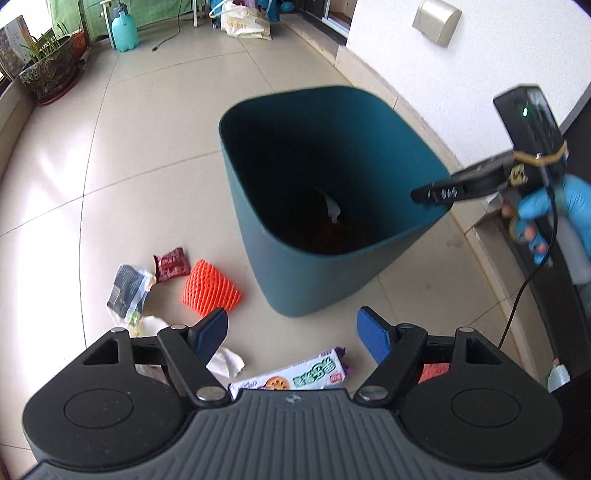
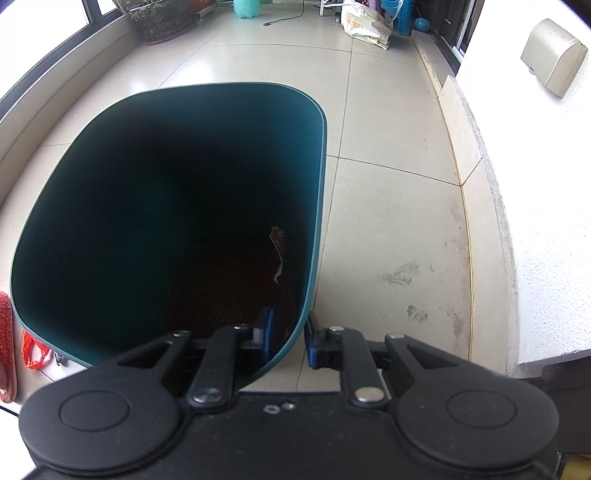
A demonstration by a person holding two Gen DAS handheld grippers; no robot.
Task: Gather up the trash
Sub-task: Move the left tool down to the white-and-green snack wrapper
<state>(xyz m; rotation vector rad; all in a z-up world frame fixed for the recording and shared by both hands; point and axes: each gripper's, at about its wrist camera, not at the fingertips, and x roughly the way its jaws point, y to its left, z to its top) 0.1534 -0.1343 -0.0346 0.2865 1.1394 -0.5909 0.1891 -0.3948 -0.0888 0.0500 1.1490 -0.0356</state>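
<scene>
A teal bin [image 1: 295, 280] stands on the tiled floor. Inside it lie dark reddish trash and a pale wrapper [image 1: 332, 208]. My right gripper [image 2: 290, 339] is shut on the bin's near rim [image 2: 306, 317], one pad inside and one outside; it also shows from the side in the left wrist view as the right gripper [image 1: 436, 194], held by a blue-gloved hand [image 1: 546, 210]. My left gripper [image 1: 291, 332] hangs open and empty above the floor, in front of the bin. Below it lie a purple-and-white snack wrapper [image 1: 295, 376], white tissue [image 1: 227, 362], an orange foam net [image 1: 210, 291], a dark red wrapper [image 1: 170, 264] and a blue packet [image 1: 127, 291].
A white wall [image 2: 546, 221] and a stone step [image 2: 476, 192] run along the right. At the far end stand a plant pot [image 1: 48, 70], a turquoise sprayer [image 1: 123, 29] and a white bag [image 1: 245, 22]. More orange netting [image 2: 35, 350] lies left of the bin.
</scene>
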